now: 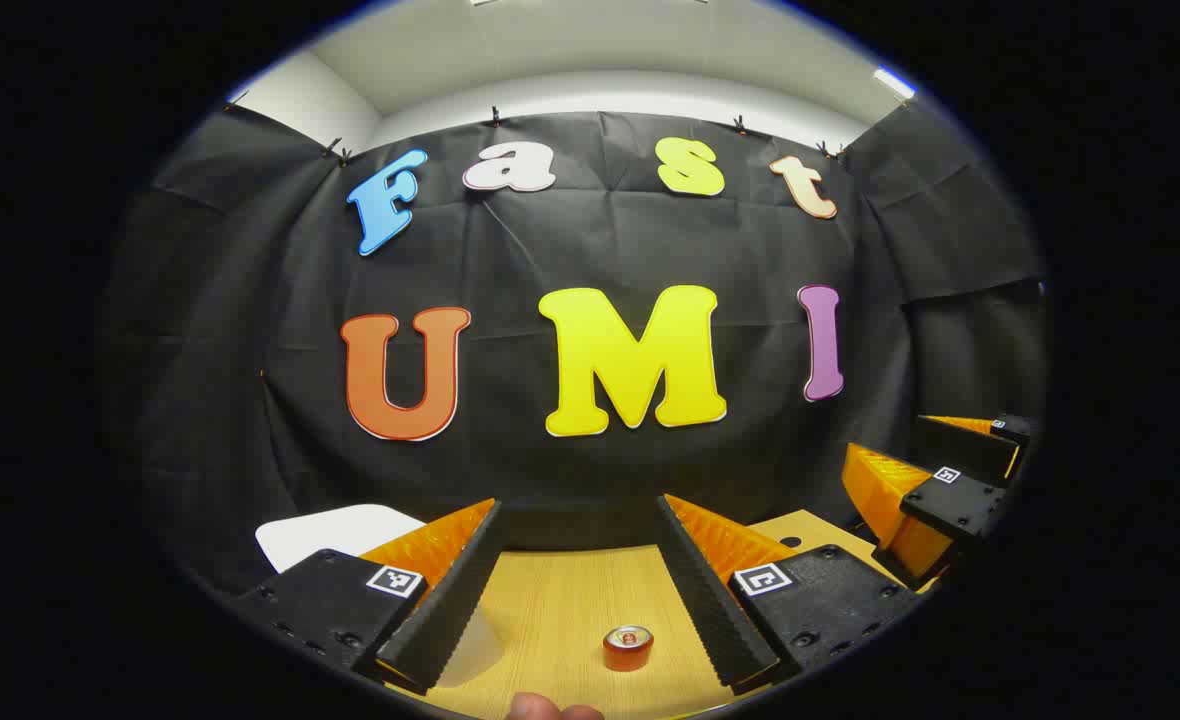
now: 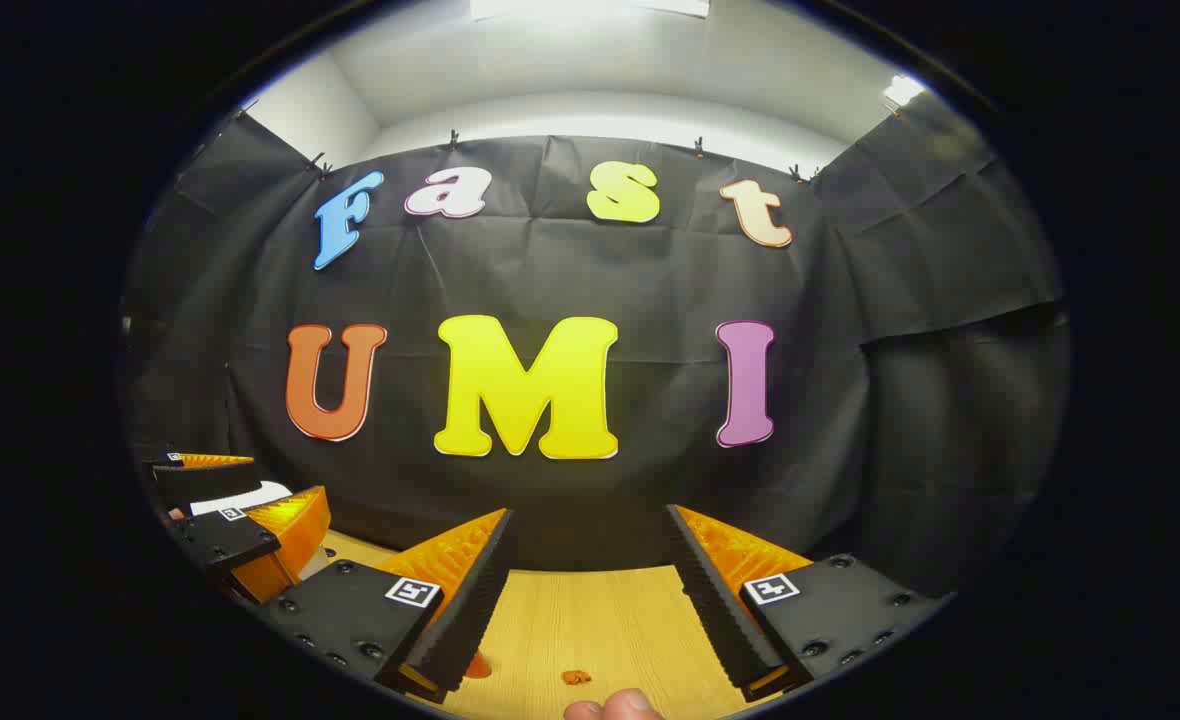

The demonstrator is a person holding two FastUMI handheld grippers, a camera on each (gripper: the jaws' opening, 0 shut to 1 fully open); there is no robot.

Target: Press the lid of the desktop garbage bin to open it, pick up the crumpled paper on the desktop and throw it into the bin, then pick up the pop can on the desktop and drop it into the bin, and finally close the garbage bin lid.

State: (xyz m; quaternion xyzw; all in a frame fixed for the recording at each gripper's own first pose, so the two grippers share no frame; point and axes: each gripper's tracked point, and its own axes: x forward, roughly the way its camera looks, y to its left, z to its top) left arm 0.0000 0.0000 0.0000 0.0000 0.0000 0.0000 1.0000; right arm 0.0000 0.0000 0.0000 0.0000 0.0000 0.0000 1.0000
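Pop can [image 1: 628,647]: small, red, standing upright on the wooden desktop, its silver top facing up. In the left gripper view it sits at about 6 o'clock, low in the scene.

Garbage bin lid [image 1: 335,532]: a white, rounded, flat surface at about 8 o'clock in the same view. It appears closed, though much of it is hidden.

Crumpled paper: not identifiable.
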